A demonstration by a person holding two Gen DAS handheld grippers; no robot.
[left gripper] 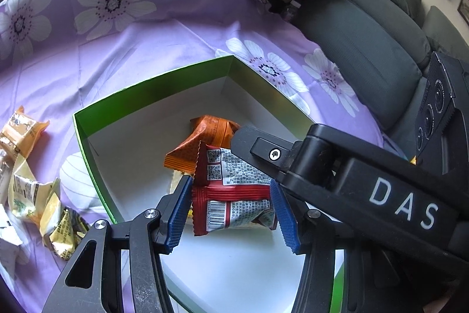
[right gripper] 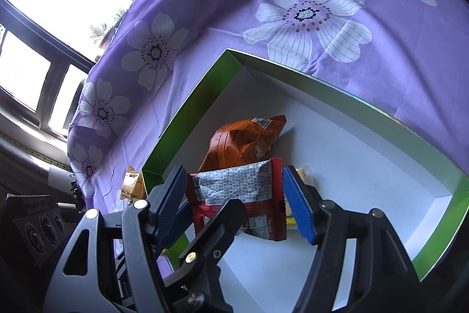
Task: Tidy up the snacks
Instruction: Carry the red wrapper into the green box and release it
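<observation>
two black grippers with blue ribbed pads reach into the green-walled white cardboard box (left gripper: 88,134). left gripper (left gripper: 233,213) pinches the red crinkled foil snack packet (left gripper: 234,201); right gripper (right gripper: 234,201) stands slightly apart around that packet. behind lies an orange foil packet (right gripper: 243,140). yellow wrapped snacks (left gripper: 29,189) sit outside on the purple flowered cloth (left gripper: 132,49).

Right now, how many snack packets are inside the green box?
3 visible: a red packet between both claws, an orange packet behind it, and a pale yellowish one partly hidden beneath. More may be hidden.
</observation>
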